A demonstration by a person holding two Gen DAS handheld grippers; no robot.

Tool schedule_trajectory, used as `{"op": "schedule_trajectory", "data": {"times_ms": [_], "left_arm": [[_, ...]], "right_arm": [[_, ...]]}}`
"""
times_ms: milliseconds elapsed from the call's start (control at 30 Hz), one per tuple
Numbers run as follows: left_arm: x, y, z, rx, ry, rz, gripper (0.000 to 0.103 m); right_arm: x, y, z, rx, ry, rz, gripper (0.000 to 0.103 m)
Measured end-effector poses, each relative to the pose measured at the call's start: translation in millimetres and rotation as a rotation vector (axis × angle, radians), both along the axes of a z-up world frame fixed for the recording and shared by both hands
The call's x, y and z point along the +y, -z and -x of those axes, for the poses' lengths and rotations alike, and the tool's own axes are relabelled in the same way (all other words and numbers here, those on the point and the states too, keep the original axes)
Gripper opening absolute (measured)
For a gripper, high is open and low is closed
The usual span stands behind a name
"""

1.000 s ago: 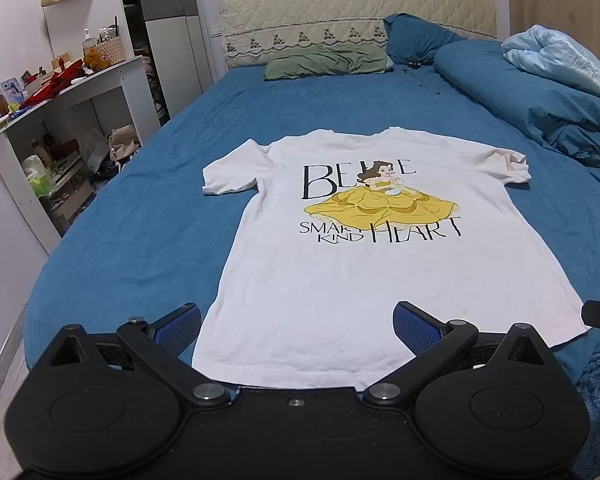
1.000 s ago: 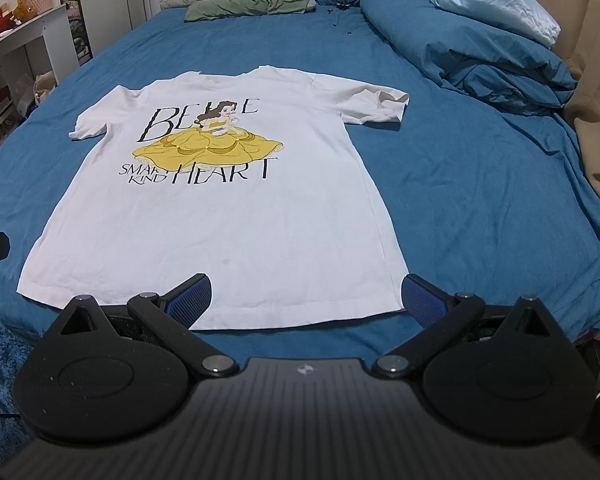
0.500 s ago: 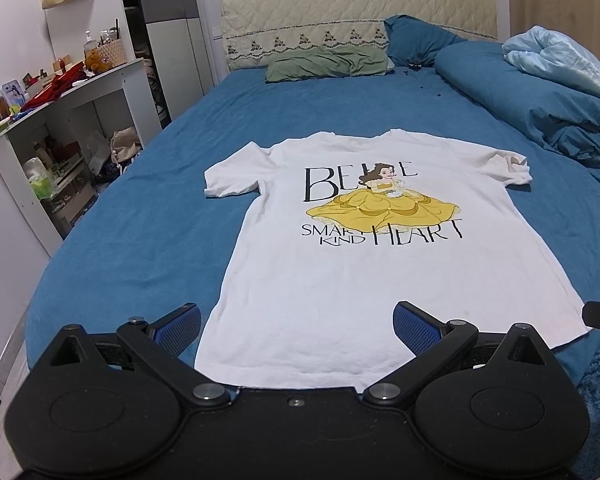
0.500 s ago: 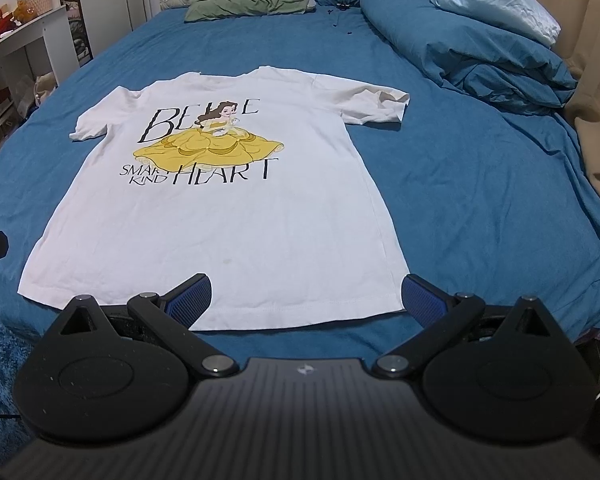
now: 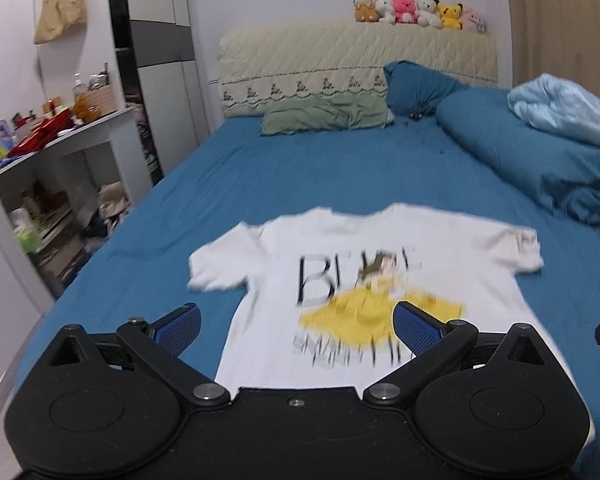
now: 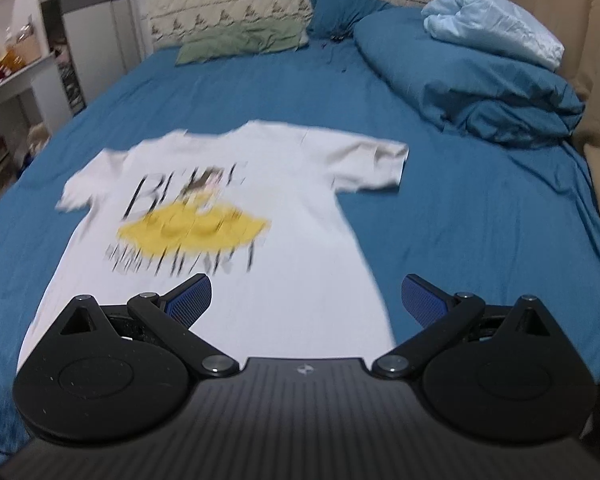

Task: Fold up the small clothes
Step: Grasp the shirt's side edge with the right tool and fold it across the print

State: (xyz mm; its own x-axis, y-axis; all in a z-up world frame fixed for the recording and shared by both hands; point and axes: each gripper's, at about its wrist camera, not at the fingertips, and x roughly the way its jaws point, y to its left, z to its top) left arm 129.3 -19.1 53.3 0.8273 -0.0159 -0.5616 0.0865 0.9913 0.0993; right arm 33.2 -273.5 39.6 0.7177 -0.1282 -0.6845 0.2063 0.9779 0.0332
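A small white T-shirt (image 5: 460, 256) with a yellow-dress princess print lies flat, face up, on the blue bed; it also shows in the right wrist view (image 6: 300, 184), blurred by motion. My left gripper (image 5: 296, 328) is open and empty, over the shirt's lower left part, its left finger beyond the shirt's left edge. My right gripper (image 6: 306, 296) is open and empty, over the shirt's lower right part, its right finger beyond the shirt's right edge. The shirt's hem is hidden behind both gripper bodies.
A blue sheet (image 5: 260, 184) covers the bed. A rolled blue duvet (image 6: 480, 92) with a light blue blanket (image 6: 496, 32) lies at the right. A green pillow (image 5: 324, 118) and a blue pillow (image 5: 416, 88) lie by the headboard. A cluttered white shelf (image 5: 56, 152) stands left of the bed.
Both grippers have moved forward over the shirt, so the shirt's hem has passed out of sight beneath them. Both stay open. The shirt has not moved.
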Motion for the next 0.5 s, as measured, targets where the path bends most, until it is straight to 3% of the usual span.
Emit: {"op": "schedule_trajectory", "data": {"times_ms": [133, 267, 500], "left_arm": [[-18, 9, -73, 0.04, 0.028, 0.047, 0.103], [-40, 33, -139, 0.079, 0.034, 0.079, 0.103], [-80, 96, -218, 0.178, 0.088, 0.005, 0.103]], "right_arm": [[-40, 2, -63, -0.021, 0.048, -0.055, 0.103], [-76, 24, -126, -0.006, 0.11, -0.073, 0.103], [-129, 93, -203, -0.043, 0.214, -0.163, 0.103]]}}
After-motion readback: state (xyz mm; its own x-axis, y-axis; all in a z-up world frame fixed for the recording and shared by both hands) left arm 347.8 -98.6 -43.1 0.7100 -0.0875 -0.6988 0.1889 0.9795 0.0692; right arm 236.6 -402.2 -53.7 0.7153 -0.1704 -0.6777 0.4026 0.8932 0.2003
